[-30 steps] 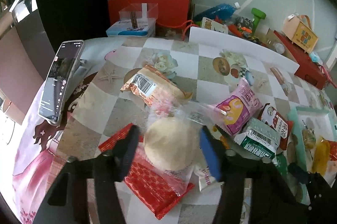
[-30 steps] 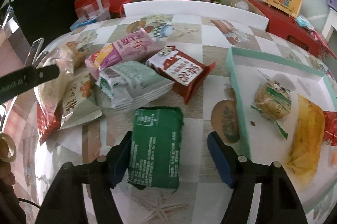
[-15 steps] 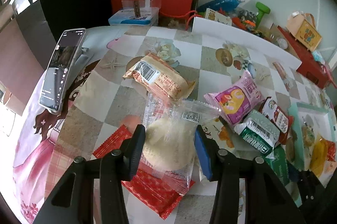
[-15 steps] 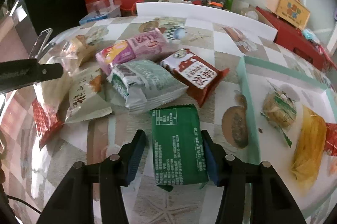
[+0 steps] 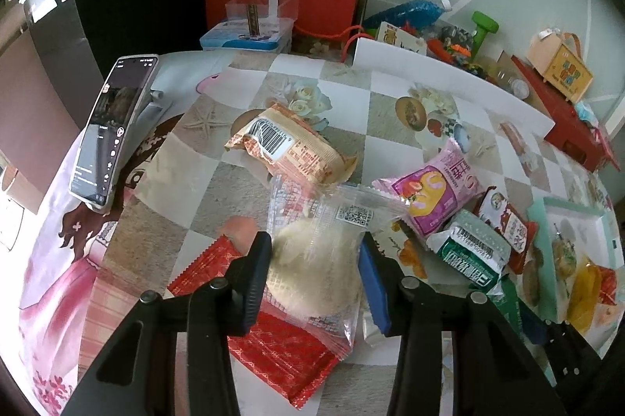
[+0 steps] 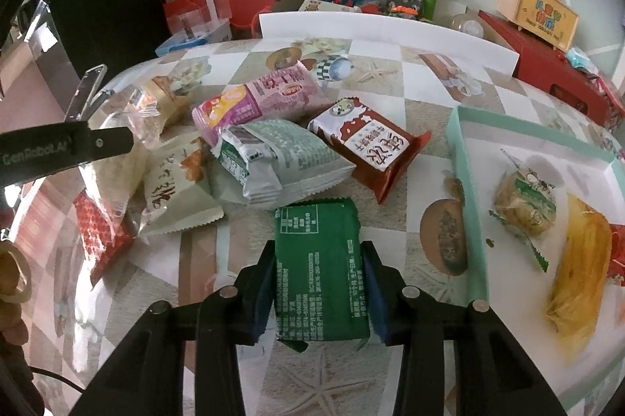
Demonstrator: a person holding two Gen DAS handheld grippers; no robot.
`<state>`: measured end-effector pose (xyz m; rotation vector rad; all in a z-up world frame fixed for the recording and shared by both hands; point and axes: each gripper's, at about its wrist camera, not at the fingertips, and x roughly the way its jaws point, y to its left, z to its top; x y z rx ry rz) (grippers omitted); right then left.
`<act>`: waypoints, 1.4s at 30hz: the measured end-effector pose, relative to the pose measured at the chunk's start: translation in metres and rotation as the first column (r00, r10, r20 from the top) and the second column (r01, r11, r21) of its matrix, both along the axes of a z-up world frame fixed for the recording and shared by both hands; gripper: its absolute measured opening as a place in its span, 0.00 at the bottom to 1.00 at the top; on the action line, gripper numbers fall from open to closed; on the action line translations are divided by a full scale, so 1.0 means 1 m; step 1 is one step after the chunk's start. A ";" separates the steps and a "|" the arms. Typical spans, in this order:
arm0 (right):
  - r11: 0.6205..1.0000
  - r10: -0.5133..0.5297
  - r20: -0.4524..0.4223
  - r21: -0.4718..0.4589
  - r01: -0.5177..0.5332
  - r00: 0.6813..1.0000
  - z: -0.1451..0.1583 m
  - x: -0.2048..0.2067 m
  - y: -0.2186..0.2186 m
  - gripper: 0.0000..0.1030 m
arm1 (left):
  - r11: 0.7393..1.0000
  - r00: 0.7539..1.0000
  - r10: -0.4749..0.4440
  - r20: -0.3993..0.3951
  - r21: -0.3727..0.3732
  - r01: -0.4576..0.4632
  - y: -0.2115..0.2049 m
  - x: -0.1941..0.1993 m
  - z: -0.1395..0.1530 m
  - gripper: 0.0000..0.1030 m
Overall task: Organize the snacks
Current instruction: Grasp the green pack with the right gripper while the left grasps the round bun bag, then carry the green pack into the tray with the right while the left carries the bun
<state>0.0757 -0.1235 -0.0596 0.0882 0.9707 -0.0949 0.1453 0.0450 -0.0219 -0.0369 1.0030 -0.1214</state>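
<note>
Left gripper: pinched on a clear bag holding a pale round cake, over a red packet on the tabletop. Film is thin and slack; slippage or a crushed cake is judged likely if squeeze is misjudged. The red packet may be dragged along.

Right gripper: pressed against both sides of a green packet, which lies flat just left of the tray. The tray wall may be caught by the packet in transfer, if lifted too low.
</note>
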 end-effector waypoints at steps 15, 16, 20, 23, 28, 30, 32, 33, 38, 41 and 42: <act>0.997 -0.015 0.095 0.079 0.007 0.995 0.029 -0.013 -0.011 0.41 | 0.997 0.998 0.022 0.067 -0.070 -0.017 0.009 -0.009 0.034 0.44; 0.996 -0.016 0.103 0.085 0.007 0.995 0.031 -0.014 -0.011 0.41 | 0.997 0.997 0.024 0.076 -0.076 -0.018 0.010 -0.011 0.039 0.44; 0.995 -0.022 0.153 0.101 0.006 0.988 0.047 -0.023 -0.012 0.41 | 0.996 0.993 0.028 0.114 -0.086 -0.019 0.011 -0.017 0.053 0.44; 0.994 -0.031 0.189 0.106 0.011 0.981 0.059 -0.028 -0.014 0.41 | 0.995 0.990 0.029 0.137 -0.094 -0.016 0.011 -0.021 0.062 0.44; 0.994 -0.044 0.208 0.109 0.022 0.977 0.067 -0.031 -0.019 0.41 | 0.995 0.988 0.010 0.156 -0.103 0.006 0.003 -0.026 0.071 0.44; 0.993 -0.053 0.212 0.113 0.030 0.976 0.068 -0.032 -0.023 0.41 | 0.994 0.987 -0.005 0.163 -0.110 0.023 -0.002 -0.028 0.073 0.44; 0.993 -0.062 0.217 0.113 0.039 0.974 0.070 -0.034 -0.026 0.41 | 0.992 0.985 -0.024 0.170 -0.115 0.044 -0.008 -0.030 0.076 0.44; 0.993 -0.066 0.220 0.113 0.042 0.973 0.071 -0.034 -0.028 0.41 | 0.992 0.984 -0.031 0.174 -0.115 0.052 -0.012 -0.031 0.077 0.44; 0.990 -0.112 0.230 0.115 0.087 0.967 0.075 -0.040 -0.047 0.41 | 0.987 0.978 -0.081 0.195 -0.118 0.105 -0.030 -0.035 0.083 0.44; 0.984 -0.153 0.235 0.121 0.127 0.960 0.078 -0.045 -0.063 0.41 | 0.984 0.974 -0.105 0.203 -0.121 0.132 -0.041 -0.037 0.086 0.44; 0.983 -0.166 0.237 0.123 0.140 0.957 0.079 -0.047 -0.068 0.41 | 0.983 0.972 -0.112 0.205 -0.122 0.138 -0.043 -0.038 0.087 0.44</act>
